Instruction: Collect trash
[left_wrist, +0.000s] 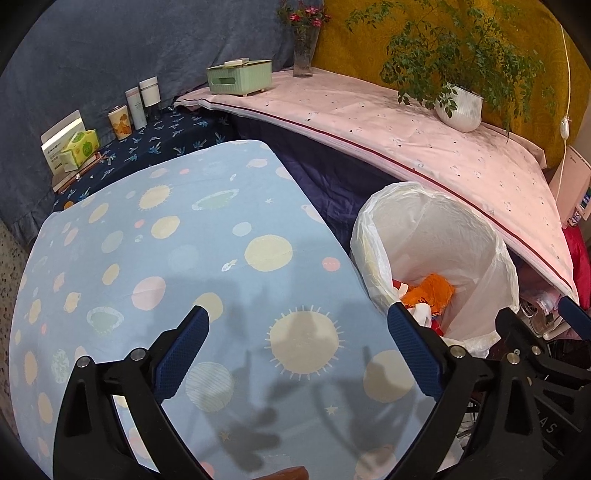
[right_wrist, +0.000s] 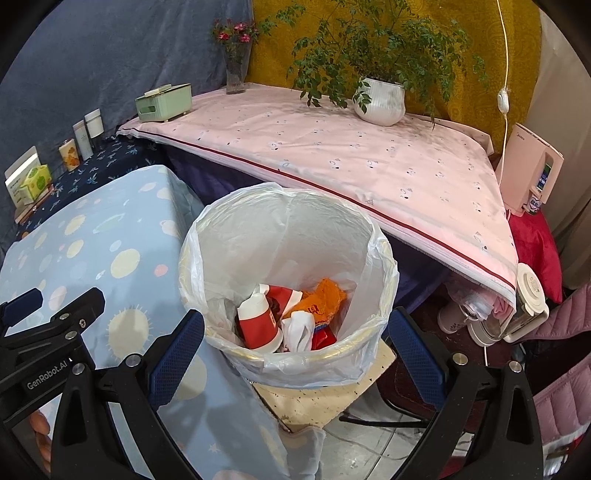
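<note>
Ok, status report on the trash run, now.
Left gripper open, empty, over blue tablecloth. Right gripper open, empty, above lined bin. Red-white cup, orange wrapper in bin. Nothing in the way.

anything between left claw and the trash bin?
No trash. Left wrist view shows only bare blue planet-print tablecloth from the open left claw to the lined trash bin.

Black tongs (right_wrist: 295, 347), blue textured pads (right_wrist: 177, 358), silver screws
</note>
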